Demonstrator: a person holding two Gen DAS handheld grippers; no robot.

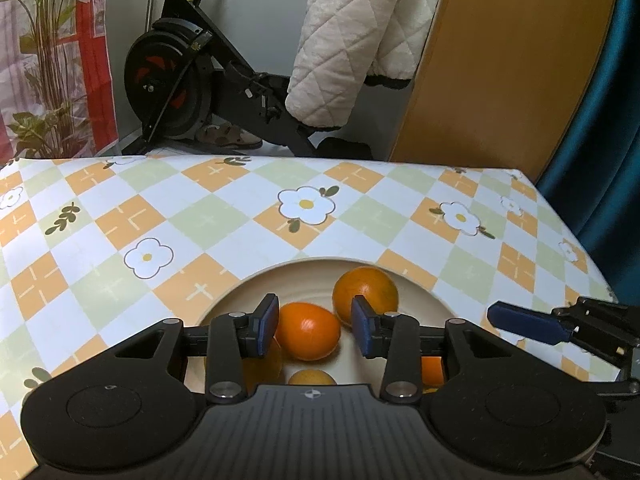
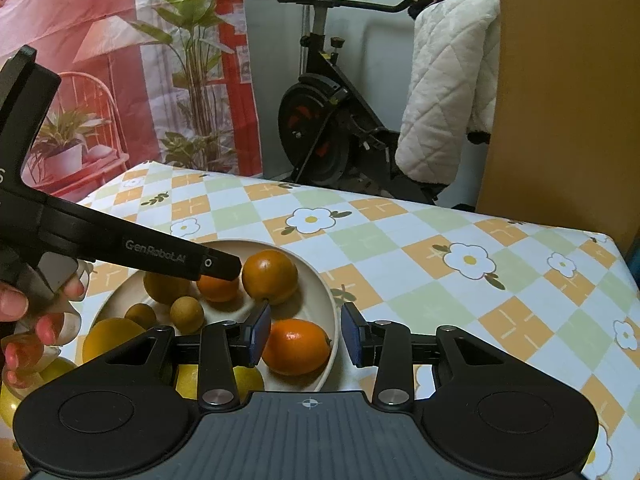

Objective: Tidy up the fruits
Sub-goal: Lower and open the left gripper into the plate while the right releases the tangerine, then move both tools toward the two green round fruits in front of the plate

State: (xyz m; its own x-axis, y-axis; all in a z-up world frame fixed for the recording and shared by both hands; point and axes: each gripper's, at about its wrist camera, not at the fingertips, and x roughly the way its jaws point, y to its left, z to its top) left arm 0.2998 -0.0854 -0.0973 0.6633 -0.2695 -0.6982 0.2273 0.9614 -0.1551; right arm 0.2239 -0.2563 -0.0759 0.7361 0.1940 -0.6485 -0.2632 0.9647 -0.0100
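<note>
A cream plate (image 1: pixel 420 284) (image 2: pixel 320 292) on the checked tablecloth holds several fruits. In the left wrist view my left gripper (image 1: pixel 315 326) is open just above the plate, with a small orange (image 1: pixel 308 336) between its blue pads and a bigger orange (image 1: pixel 366 290) behind. In the right wrist view my right gripper (image 2: pixel 306 334) is open over the plate's right rim, with another small orange (image 2: pixel 296 346) between its pads. The left gripper's black body (image 2: pixel 160 256) reaches over the plate. Two small brown fruits (image 2: pixel 186 314) and yellow fruits (image 2: pixel 112 336) lie further left.
The table (image 1: pixel 200 216) carries a flowered checked cloth; its far edge is close behind the plate. Beyond stand an exercise bike (image 1: pixel 192 80), a quilted white coat (image 1: pixel 352 40), a wooden panel (image 1: pixel 500 72) and potted plants (image 2: pixel 192 60). A hand (image 2: pixel 36 320) grips the left tool.
</note>
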